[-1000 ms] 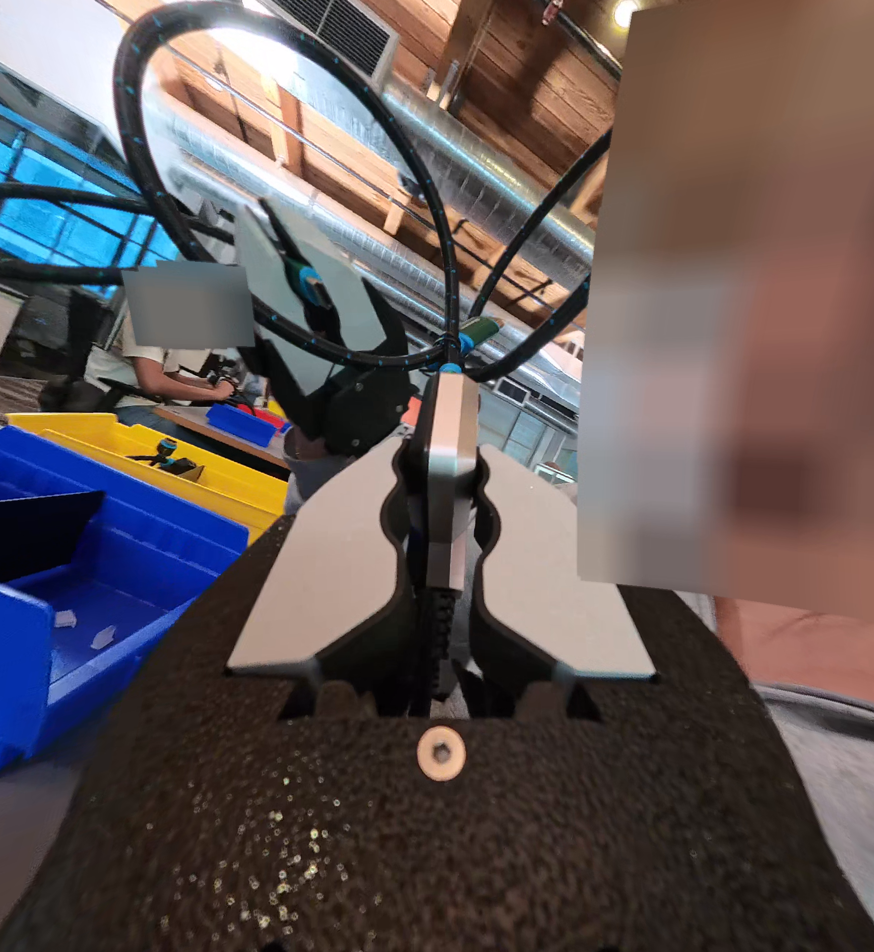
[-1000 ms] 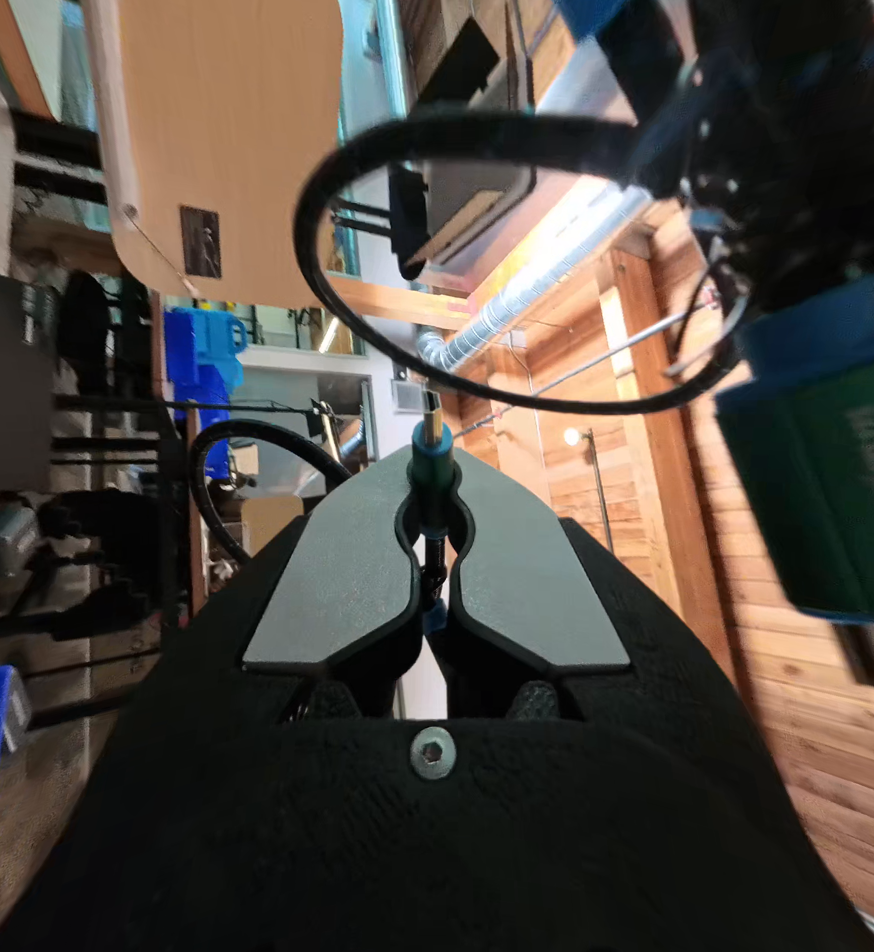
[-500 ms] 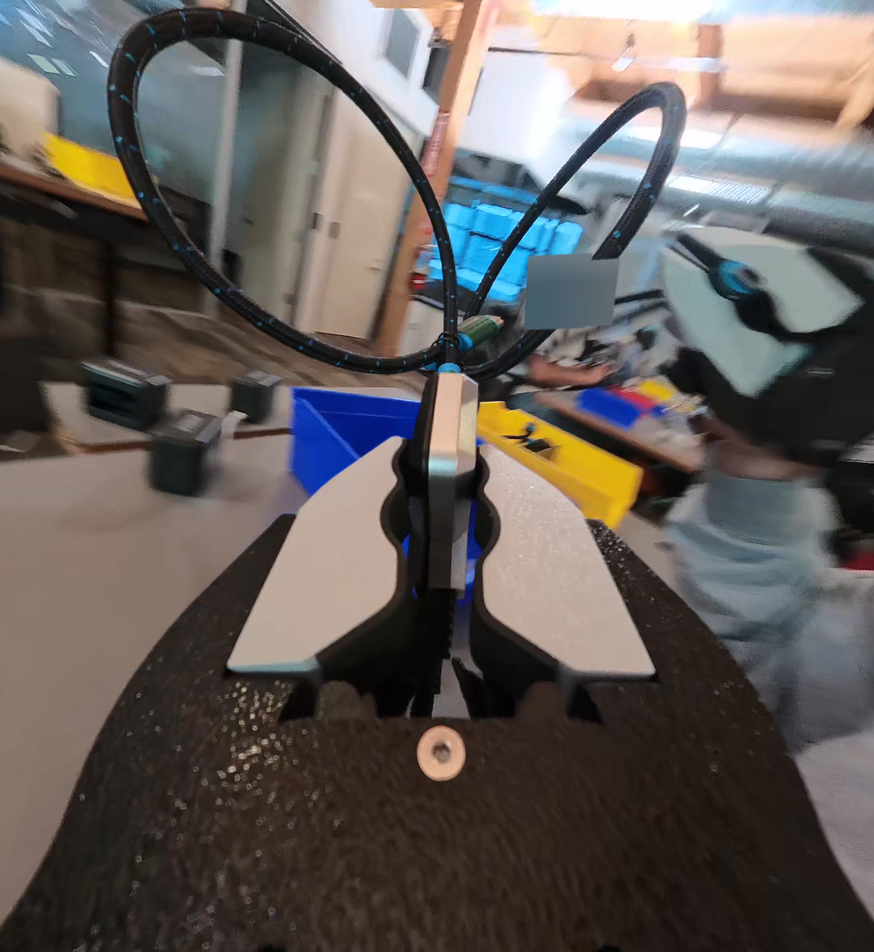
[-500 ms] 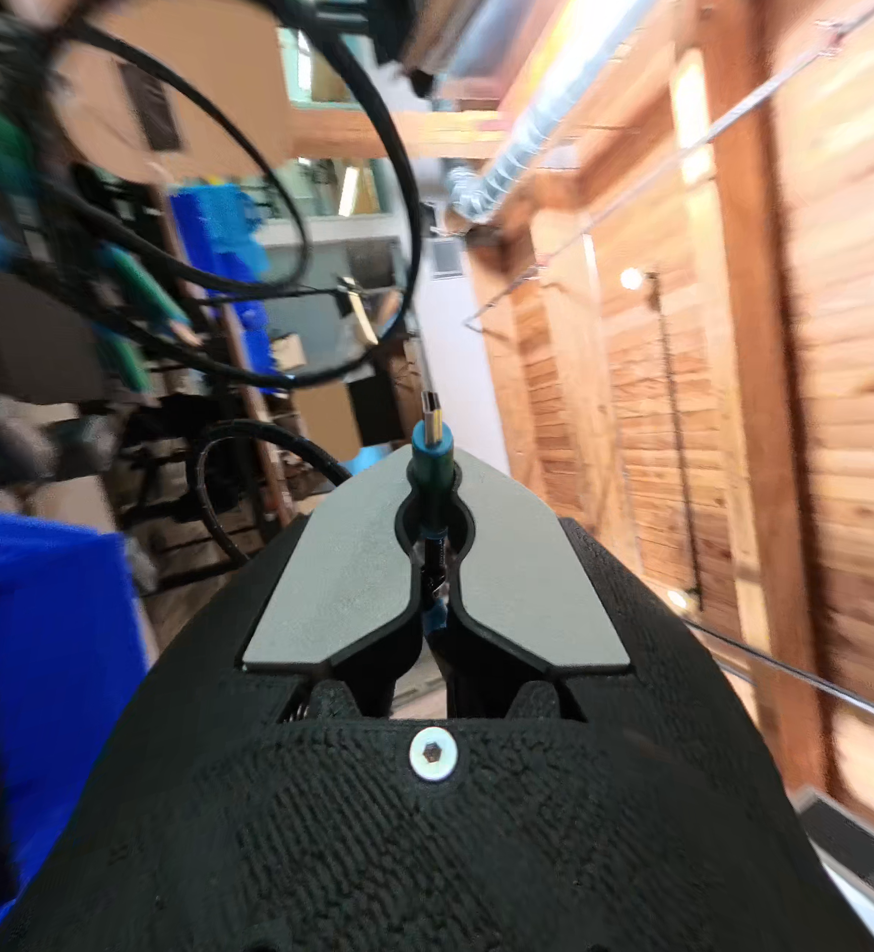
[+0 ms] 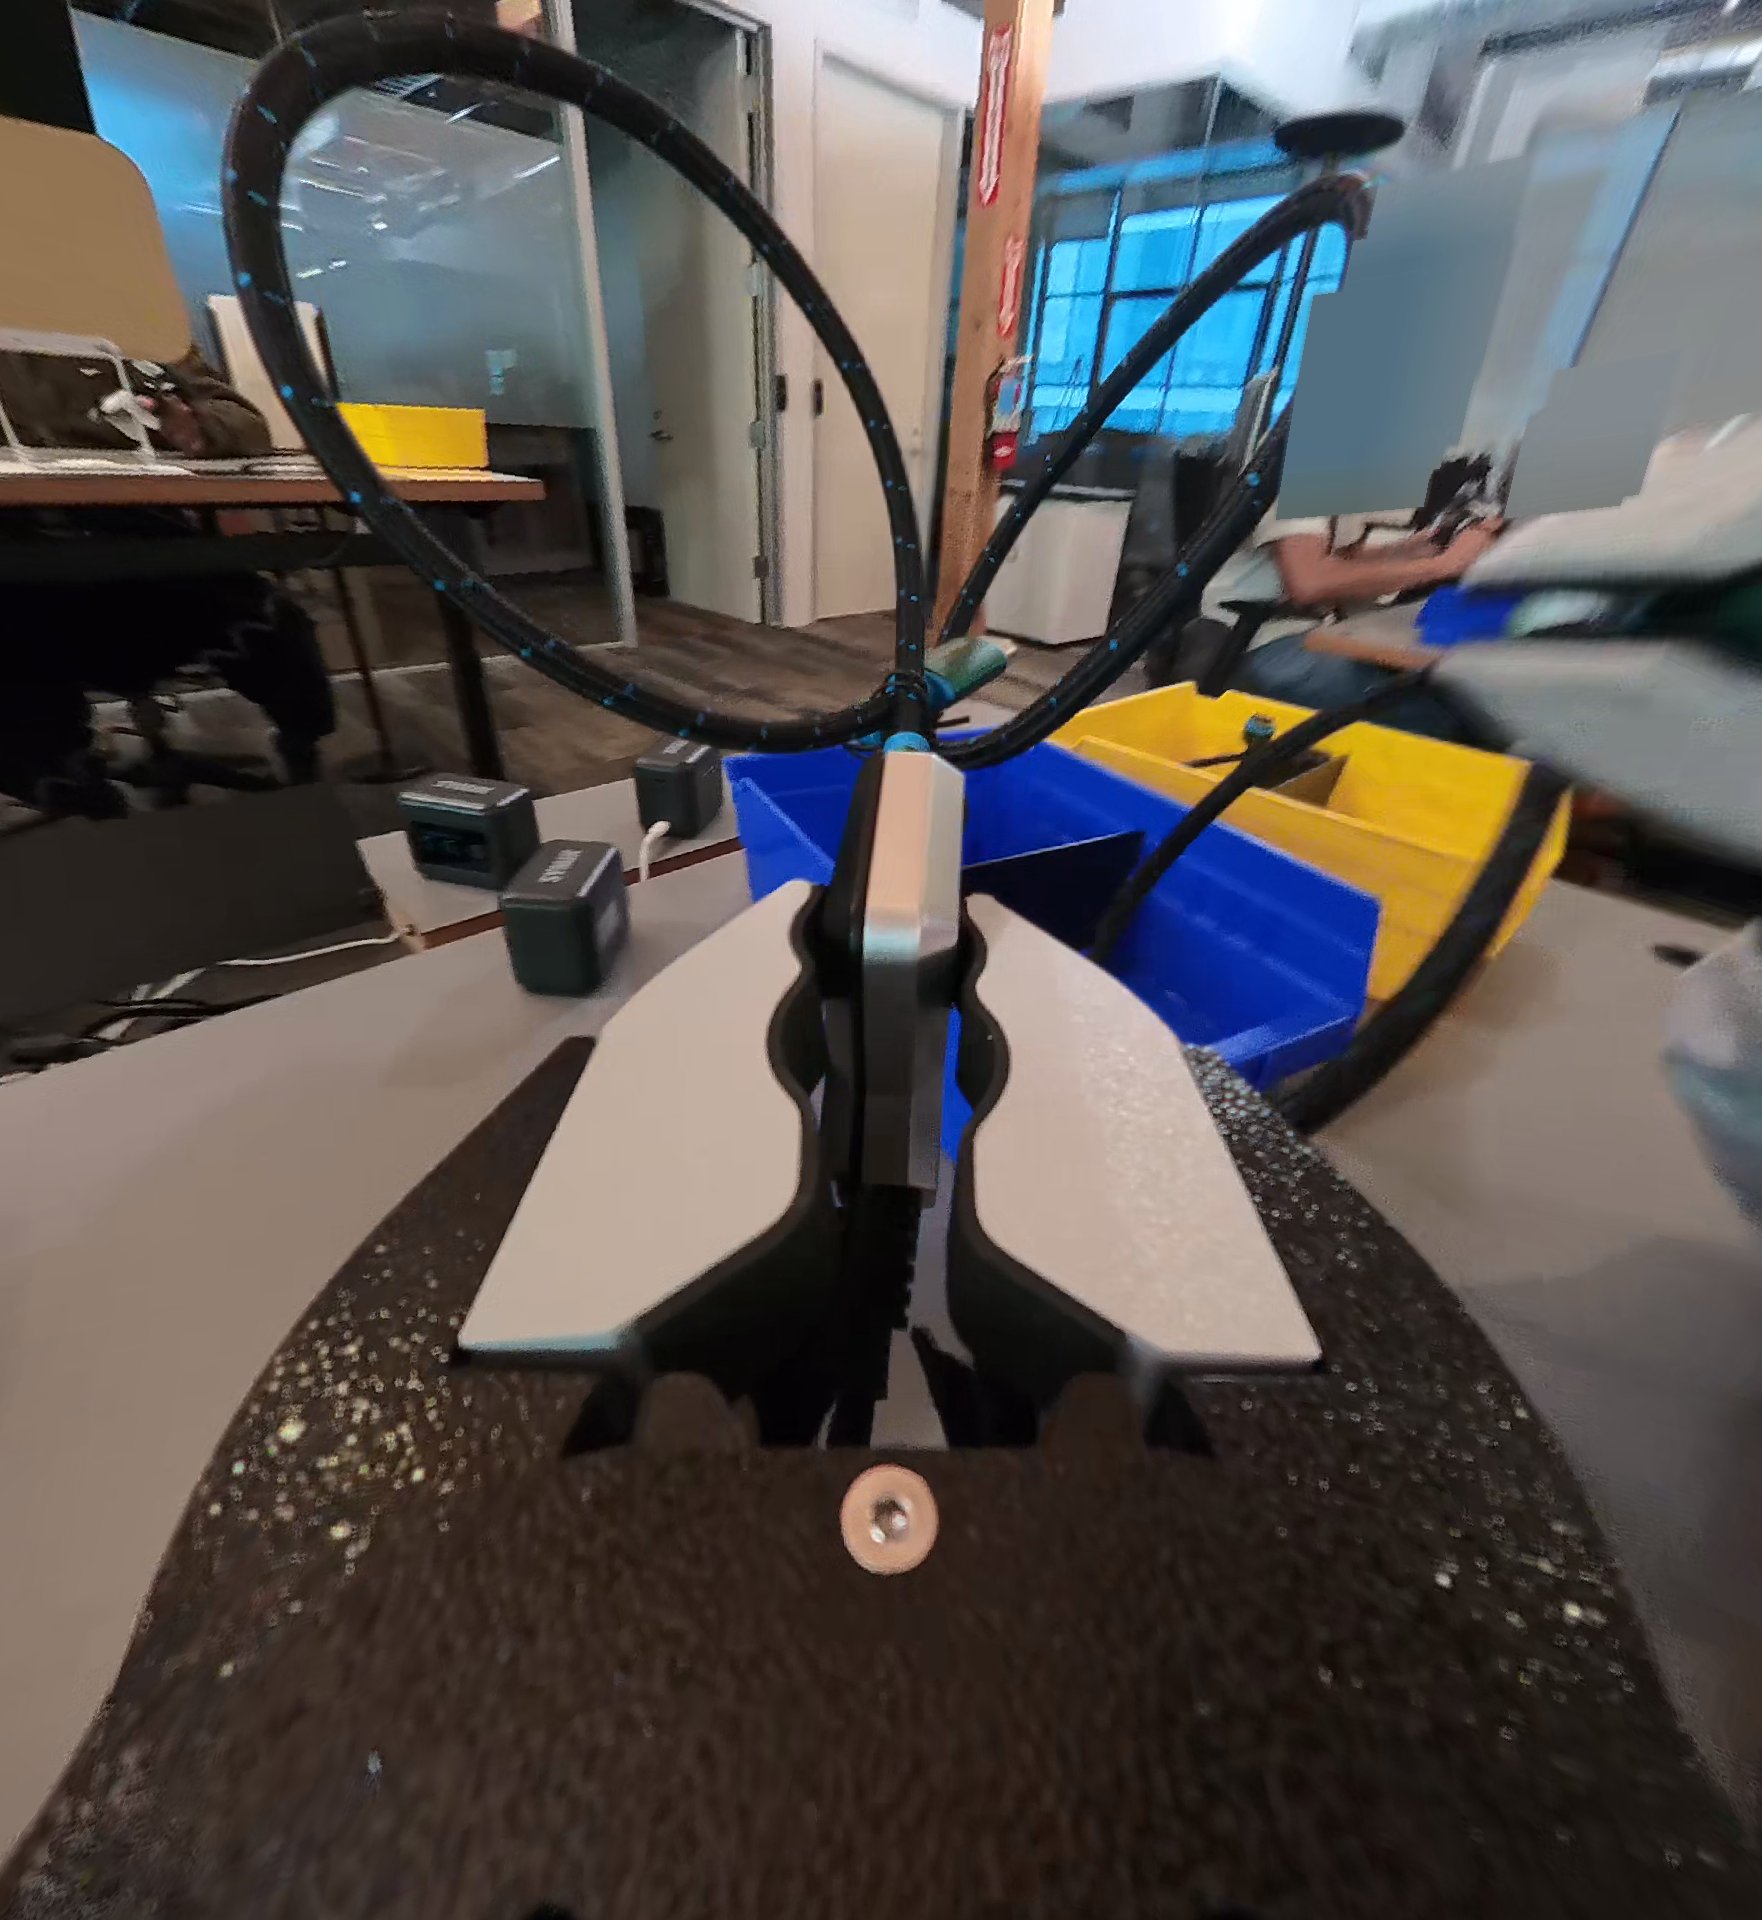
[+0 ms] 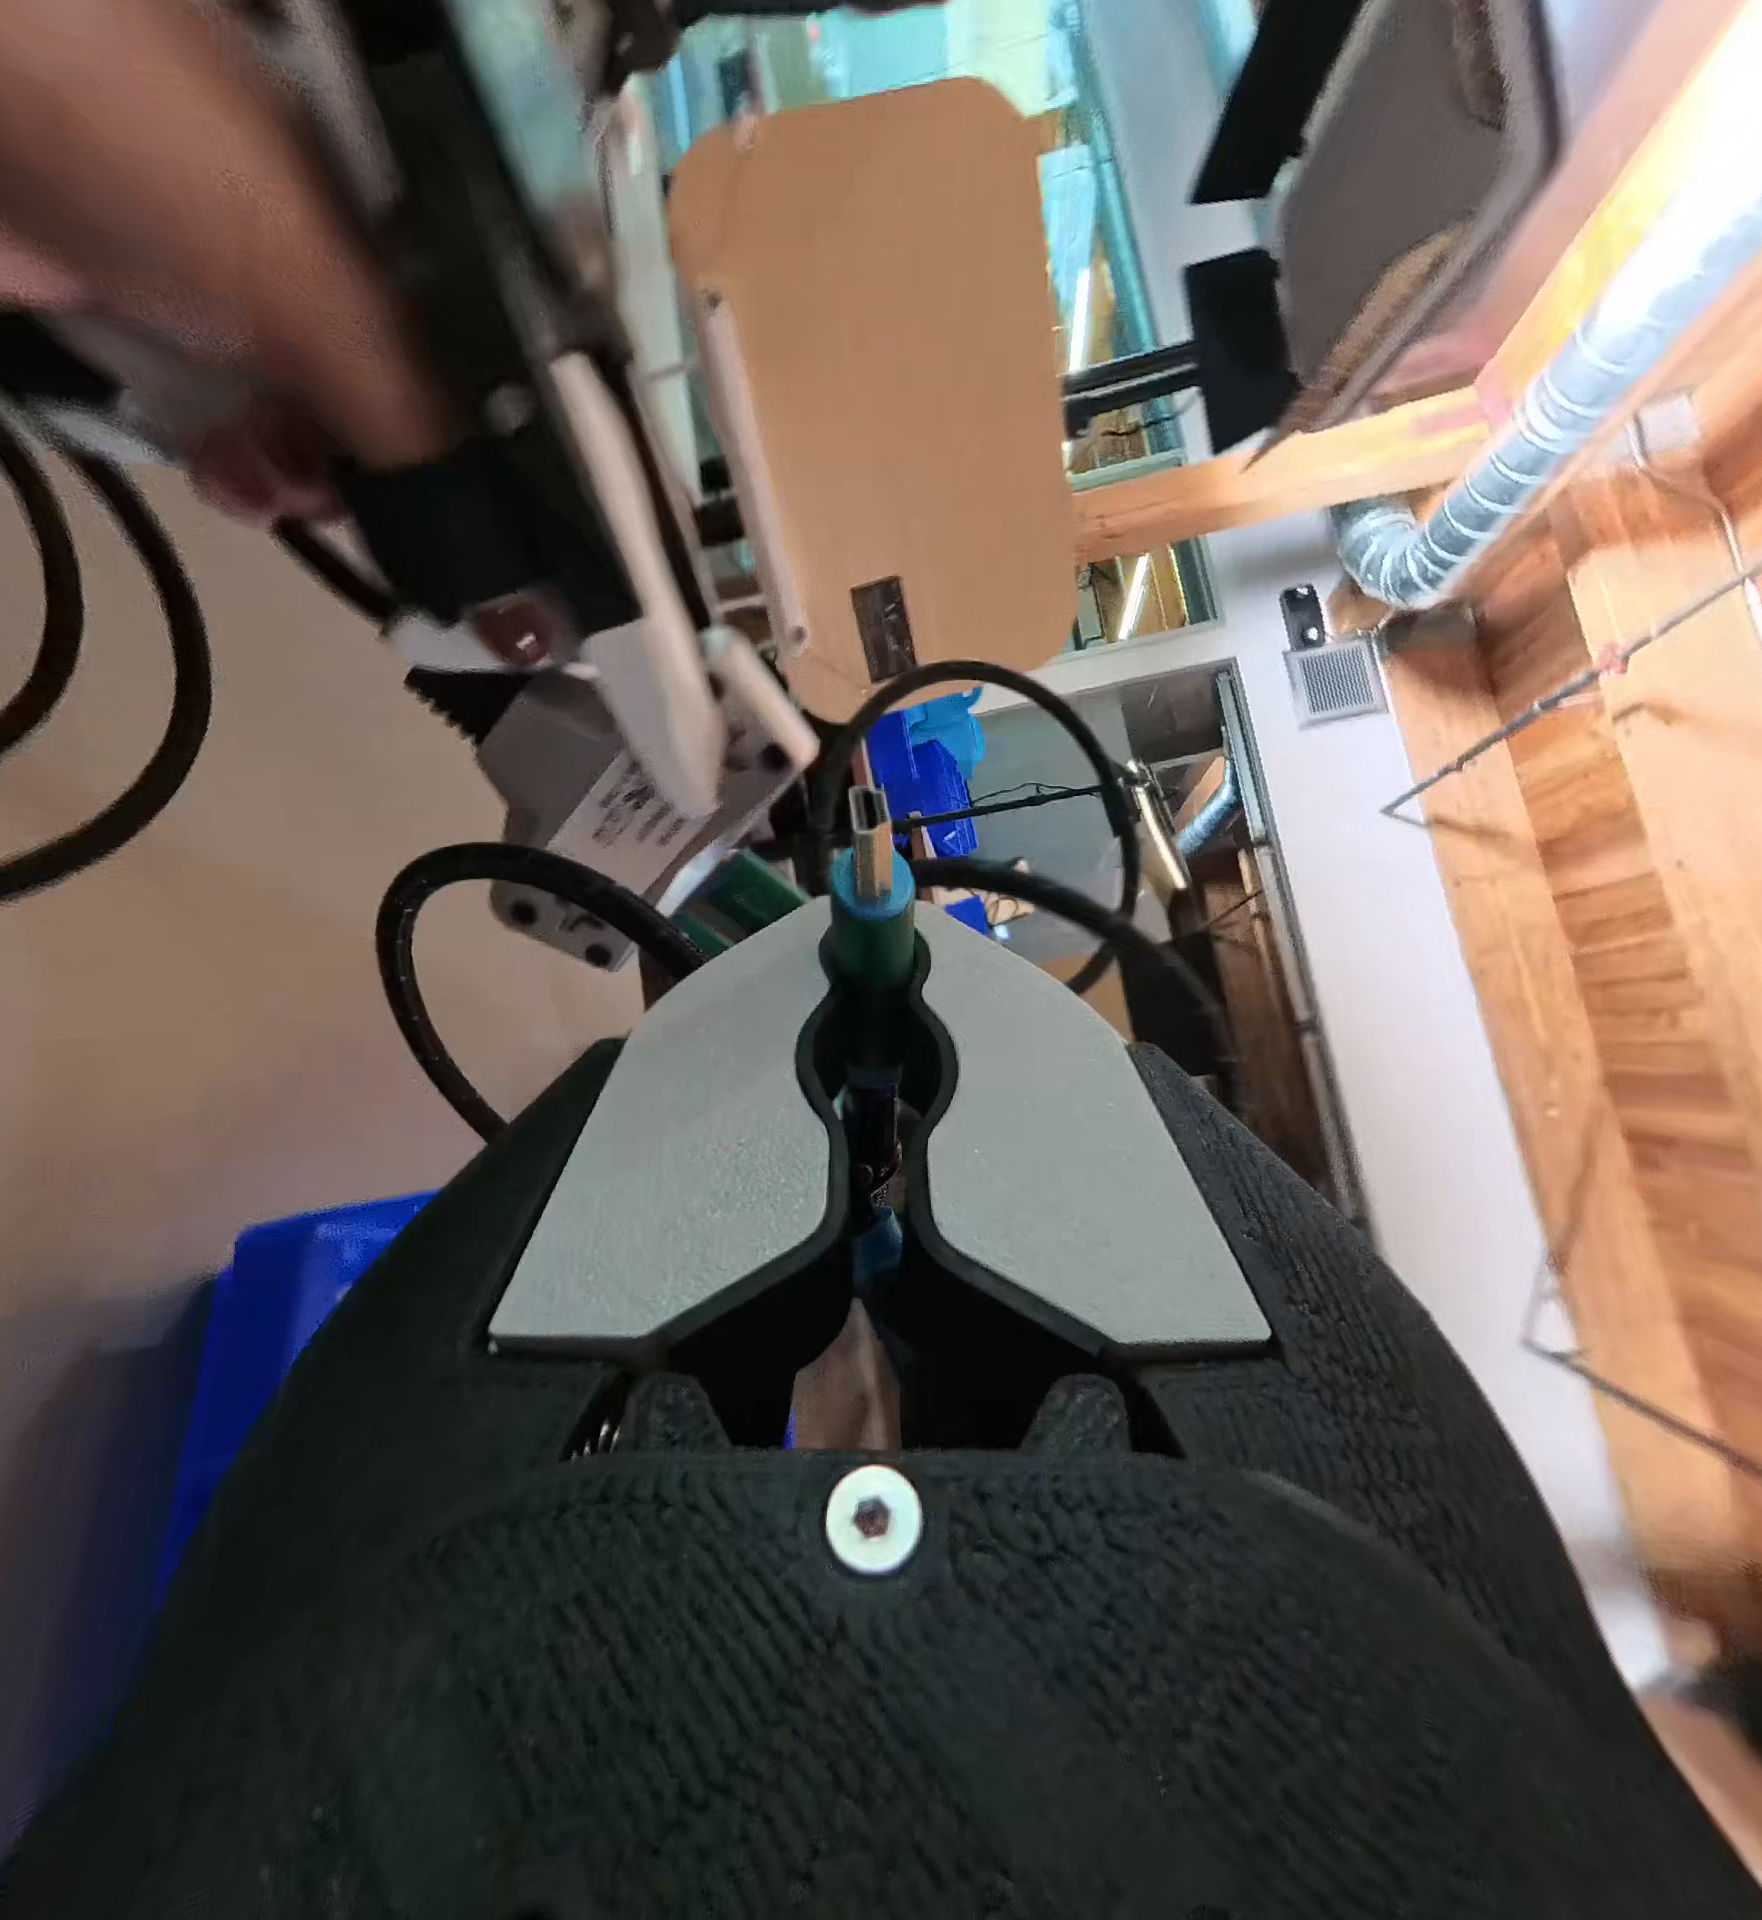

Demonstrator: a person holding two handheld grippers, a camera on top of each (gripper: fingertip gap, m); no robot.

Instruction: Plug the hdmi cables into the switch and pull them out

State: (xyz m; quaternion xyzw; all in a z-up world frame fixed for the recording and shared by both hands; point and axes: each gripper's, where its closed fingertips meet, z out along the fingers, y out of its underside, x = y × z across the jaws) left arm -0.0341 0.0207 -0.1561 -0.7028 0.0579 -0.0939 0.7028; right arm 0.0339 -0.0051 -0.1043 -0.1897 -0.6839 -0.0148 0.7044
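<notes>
My left gripper (image 5: pixel 903 935) is shut on a flat silver-grey device (image 5: pixel 908 914) held edge-up between its pads. A black braided cable (image 5: pixel 337 447) with blue flecks leaves the device's top and curls in two big loops, with a green plug (image 5: pixel 965 660) behind the crossing. My right gripper (image 6: pixel 872 966) is shut on a green plug with a blue collar and a metal tip (image 6: pixel 869 894) that points forward. The left gripper (image 6: pixel 586 727) and a hand show blurred at the upper left of the right wrist view. The right gripper (image 5: pixel 1635 707) shows blurred at the right of the left wrist view.
A blue bin (image 5: pixel 1220 914) with a black divider stands just ahead on the grey table (image 5: pixel 181 1143), and a yellow bin (image 5: pixel 1376 790) behind it. Three black charger blocks (image 5: pixel 565 914) stand at the left. A seated person (image 5: pixel 1324 582) is behind the bins. The blue bin's corner (image 6: pixel 274 1351) shows at lower left. One gripper's finger ends stand about 9 cm off the other's.
The left view has swung down from the ceiling to the table and bins. The right view has turned, and the left gripper came in at its upper left. Both grasps held unchanged.
</notes>
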